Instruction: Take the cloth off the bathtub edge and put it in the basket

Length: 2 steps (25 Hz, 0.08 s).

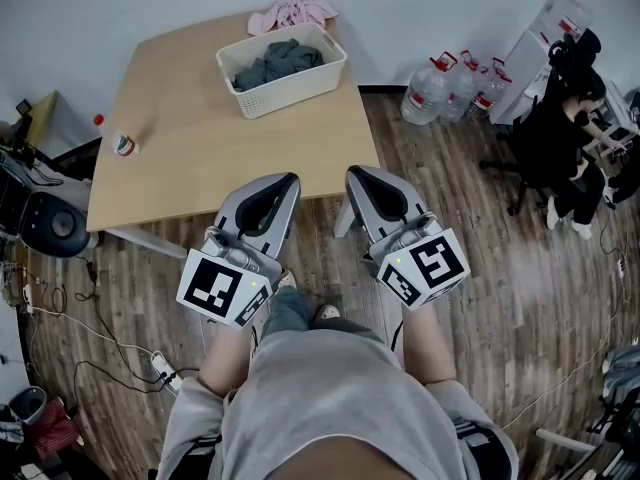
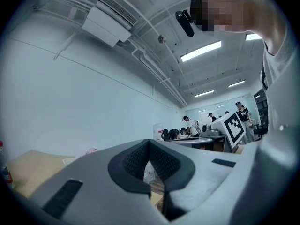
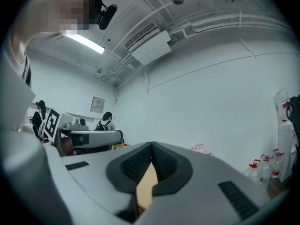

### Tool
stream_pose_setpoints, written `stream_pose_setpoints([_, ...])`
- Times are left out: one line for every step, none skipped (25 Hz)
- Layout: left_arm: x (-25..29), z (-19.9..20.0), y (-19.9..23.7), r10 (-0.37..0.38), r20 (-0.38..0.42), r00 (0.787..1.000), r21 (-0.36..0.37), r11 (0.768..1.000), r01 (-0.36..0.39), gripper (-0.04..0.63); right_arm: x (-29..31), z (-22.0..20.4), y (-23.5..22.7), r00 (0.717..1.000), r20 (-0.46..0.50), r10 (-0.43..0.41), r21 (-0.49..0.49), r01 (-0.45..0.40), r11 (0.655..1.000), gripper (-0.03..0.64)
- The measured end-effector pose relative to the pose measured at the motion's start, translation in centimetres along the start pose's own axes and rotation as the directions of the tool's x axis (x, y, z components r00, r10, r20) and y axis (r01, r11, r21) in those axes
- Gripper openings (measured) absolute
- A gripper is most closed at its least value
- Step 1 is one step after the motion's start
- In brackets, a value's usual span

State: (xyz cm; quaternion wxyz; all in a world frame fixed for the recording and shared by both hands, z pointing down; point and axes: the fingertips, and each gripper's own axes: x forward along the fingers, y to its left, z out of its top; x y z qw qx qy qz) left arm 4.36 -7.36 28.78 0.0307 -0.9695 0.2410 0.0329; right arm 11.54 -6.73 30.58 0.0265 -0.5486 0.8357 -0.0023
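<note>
**Grey cloth in the basket, both tongs pressed together**

The grey cloth [image 1: 278, 63] lies bunched inside the white basket [image 1: 300, 86]. The basket sits on the far part of the pale wooden counter [image 1: 200, 158], at about 12 o'clock from the person holding the tools. Just past the basket, at its 12 o'clock, a pink cloth [image 1: 293, 10] is heaped at the counter's far edge by the wall. At the counter's 9 o'clock side stands a small bottle [image 1: 125, 144], well apart from the basket.

The left tongs [image 1: 286, 180] and the right tongs [image 1: 357, 174] hang side by side over the counter's near edge. Both point toward 12 o'clock and are well short of the basket. The left pair's tips are pressed together with nothing pinched between them. The right pair is the same, tips meeting and empty. Both are tipped upward, so each one's own camera looks at wall and ceiling.

At 2 o'clock, a cluster of big water bottles [image 1: 445, 88] stands on the wooden floor [image 1: 480, 268] against the wall. A seated person in dark clothes [image 1: 560, 138] is at the bottles' 3 o'clock.
</note>
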Motion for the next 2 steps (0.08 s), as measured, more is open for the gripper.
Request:
stream_pose_setpoints([0.01, 0.04, -0.07, 0.000, 0.000, 1.000, 0.001, 1.000, 0.000, -0.002, -0.08, 0.04, -0.01, 1.000, 0.001, 0.001, 0.001, -0.001, 1.000, 0.009])
stream_pose_setpoints([0.02, 0.07, -0.14, 0.000, 0.000, 1.000, 0.002, 1.000, 0.000, -0.002, -0.16, 0.07, -0.01, 1.000, 0.003, 0.001, 0.003, -0.001, 1.000, 0.009])
